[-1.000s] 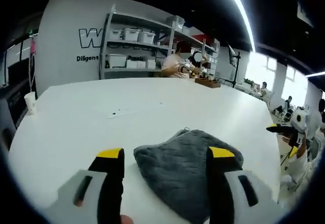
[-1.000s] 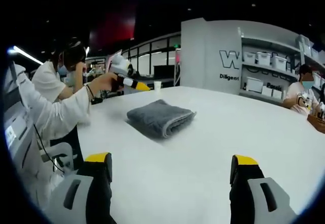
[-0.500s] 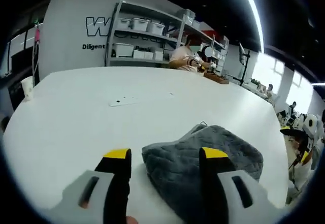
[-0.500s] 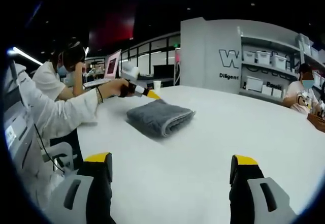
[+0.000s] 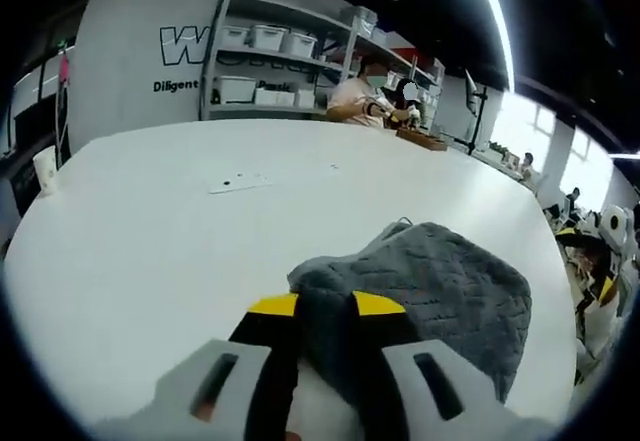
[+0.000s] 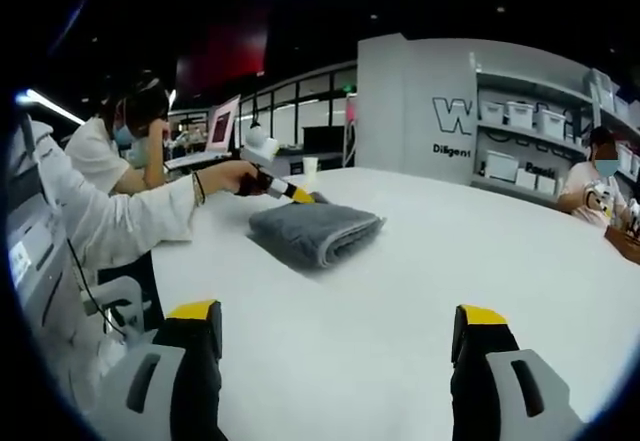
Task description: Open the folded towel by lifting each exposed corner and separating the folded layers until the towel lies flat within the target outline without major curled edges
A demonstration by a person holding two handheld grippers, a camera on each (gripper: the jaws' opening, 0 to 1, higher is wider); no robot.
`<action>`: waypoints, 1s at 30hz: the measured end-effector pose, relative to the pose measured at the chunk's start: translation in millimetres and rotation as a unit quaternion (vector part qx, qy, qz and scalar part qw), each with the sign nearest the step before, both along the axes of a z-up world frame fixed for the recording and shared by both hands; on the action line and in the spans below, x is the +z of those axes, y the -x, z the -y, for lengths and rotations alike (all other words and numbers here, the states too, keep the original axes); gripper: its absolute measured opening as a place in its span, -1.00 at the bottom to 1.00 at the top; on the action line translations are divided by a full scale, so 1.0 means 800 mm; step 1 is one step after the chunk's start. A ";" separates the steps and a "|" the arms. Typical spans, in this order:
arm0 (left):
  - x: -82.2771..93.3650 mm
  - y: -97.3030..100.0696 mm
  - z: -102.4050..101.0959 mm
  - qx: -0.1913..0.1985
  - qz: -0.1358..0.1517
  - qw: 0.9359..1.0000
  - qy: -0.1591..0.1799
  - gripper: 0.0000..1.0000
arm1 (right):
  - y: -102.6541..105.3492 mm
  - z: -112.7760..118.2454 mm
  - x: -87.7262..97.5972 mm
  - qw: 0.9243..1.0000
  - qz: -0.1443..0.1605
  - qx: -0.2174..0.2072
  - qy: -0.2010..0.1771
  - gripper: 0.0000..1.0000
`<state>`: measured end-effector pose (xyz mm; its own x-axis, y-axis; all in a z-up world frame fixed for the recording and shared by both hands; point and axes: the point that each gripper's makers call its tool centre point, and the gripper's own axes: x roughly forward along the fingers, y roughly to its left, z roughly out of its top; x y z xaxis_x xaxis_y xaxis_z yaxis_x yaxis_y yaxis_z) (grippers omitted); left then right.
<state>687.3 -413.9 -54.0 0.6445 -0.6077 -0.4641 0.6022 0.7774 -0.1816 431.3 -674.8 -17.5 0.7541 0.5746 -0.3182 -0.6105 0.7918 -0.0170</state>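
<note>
A folded grey towel (image 5: pixel 440 296) lies on the white table (image 5: pixel 180 231). In the left gripper view my left gripper (image 5: pixel 326 308) is shut on the towel's near corner, a fold of grey cloth pinched between its yellow-tipped fingers. The right gripper view has the same towel (image 6: pixel 315 233) further off, with the left gripper (image 6: pixel 297 194) at its far edge in a person's hand. My right gripper (image 6: pixel 340 323) hovers open over bare table, well short of the towel, nothing between its fingers.
A paper cup (image 5: pixel 44 170) stands at the table's left edge and a small flat white item (image 5: pixel 238 182) lies mid-table. Shelves with white bins (image 5: pixel 260 61) line the back wall. People sit at far desks; a sleeve (image 6: pixel 110 226) reaches in from the left.
My left gripper came down onto the towel's near corner and shut on it; it was open a second ago. The right gripper has stayed put and open.
</note>
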 end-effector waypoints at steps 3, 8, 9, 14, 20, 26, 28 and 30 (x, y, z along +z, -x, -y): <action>0.001 -0.001 0.001 0.000 0.008 1.000 -0.006 -0.77 | 0.000 -0.001 -0.001 1.000 -0.001 0.001 0.003 0.90; 0.010 0.004 0.003 -0.003 0.023 1.000 -0.011 -0.86 | 0.002 -0.003 0.001 1.000 0.001 0.003 0.004 0.90; 0.011 0.006 0.003 -0.004 0.025 1.000 -0.013 -0.87 | 0.002 -0.003 0.001 1.000 0.001 0.003 0.004 0.90; 0.033 0.013 0.004 -0.008 0.050 0.999 -0.002 -0.88 | 0.003 -0.005 0.002 1.000 0.002 0.006 0.005 0.90; 0.059 0.031 0.005 -0.023 0.076 0.997 0.018 -0.88 | 0.006 -0.006 0.005 1.000 0.003 0.007 0.009 0.90; 0.077 0.054 0.002 -0.031 0.103 0.994 0.029 -0.88 | 0.008 -0.007 0.008 1.000 0.007 0.008 0.009 0.91; 0.088 0.062 0.003 -0.040 0.117 0.992 0.035 -0.88 | 0.008 -0.007 0.008 1.000 0.006 0.008 0.009 0.91; 0.096 0.071 0.005 -0.049 0.131 0.990 0.033 -0.88 | 0.008 -0.008 0.007 1.000 0.005 0.008 0.009 0.90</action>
